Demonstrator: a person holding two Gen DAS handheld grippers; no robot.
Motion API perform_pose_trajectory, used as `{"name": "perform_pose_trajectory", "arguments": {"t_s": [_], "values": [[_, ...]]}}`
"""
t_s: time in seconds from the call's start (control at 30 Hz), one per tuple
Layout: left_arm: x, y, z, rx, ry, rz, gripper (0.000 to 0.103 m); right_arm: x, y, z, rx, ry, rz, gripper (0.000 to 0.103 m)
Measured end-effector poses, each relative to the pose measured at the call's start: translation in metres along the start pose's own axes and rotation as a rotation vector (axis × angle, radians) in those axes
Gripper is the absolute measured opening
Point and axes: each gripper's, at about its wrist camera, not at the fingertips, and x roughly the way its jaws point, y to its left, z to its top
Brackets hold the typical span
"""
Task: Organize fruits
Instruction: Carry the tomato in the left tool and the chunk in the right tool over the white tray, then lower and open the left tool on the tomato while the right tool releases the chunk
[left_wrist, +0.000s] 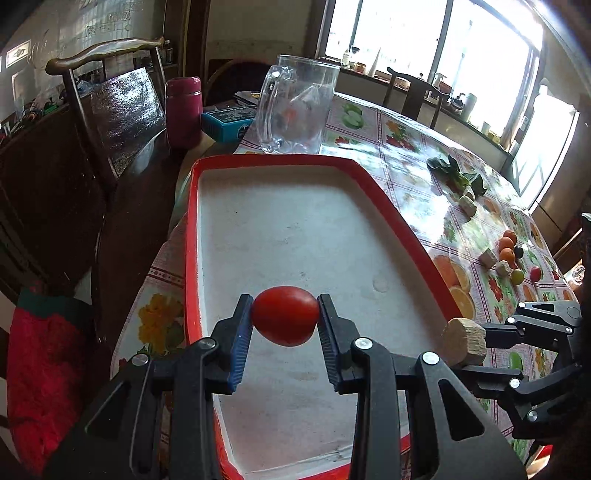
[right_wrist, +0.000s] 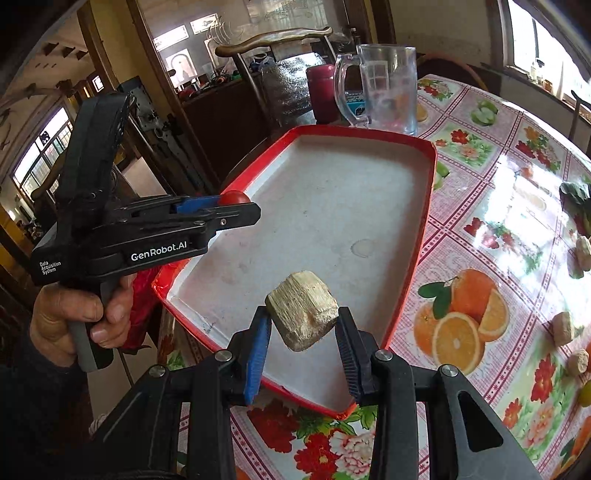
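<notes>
With a red tomato (left_wrist: 285, 315) clamped in the left gripper (left_wrist: 285, 325) and a pale chunk (right_wrist: 302, 309) in the right gripper (right_wrist: 303, 332), both at lower centre over the red-rimmed tray (left_wrist: 266, 159), each should be lowered before release.

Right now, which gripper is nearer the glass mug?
Left, by a little, as far as I can tell. The left gripper holds the tomato over the tray's middle; the right gripper holds the tan chunk over its near end, farther from the glass mug.

Red tomato (left_wrist: 285, 315) and tan chunk (right_wrist: 302, 310), aloft over red-rimmed tray (left_wrist: 391, 210).
</notes>
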Motion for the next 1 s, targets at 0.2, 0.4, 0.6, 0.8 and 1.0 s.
{"name": "perform_pose_trajectory", "arguments": {"t_s": [0.2,0.4,0.6,0.8,1.0], "values": [[0.011,0.005,-0.002,-0.004,0.026,-0.004,0.032,0.014,-0.001,0.001,-0.008,0.039,0.0,0.036],[0.018,0.007,-0.006,0.002,0.045,-0.005,0.032,0.022,0.001,-0.002,-0.027,0.069,-0.009,0.036],[0.024,0.0,-0.011,0.048,0.068,0.027,0.032,0.028,0.004,-0.002,-0.048,0.081,-0.022,0.037],[0.024,-0.002,-0.009,0.049,0.081,0.028,0.041,0.018,0.004,-0.004,-0.045,0.043,-0.04,0.05],[0.014,-0.004,-0.006,0.035,0.068,0.055,0.058,-0.016,-0.002,-0.009,-0.011,-0.042,-0.03,0.054]]}}
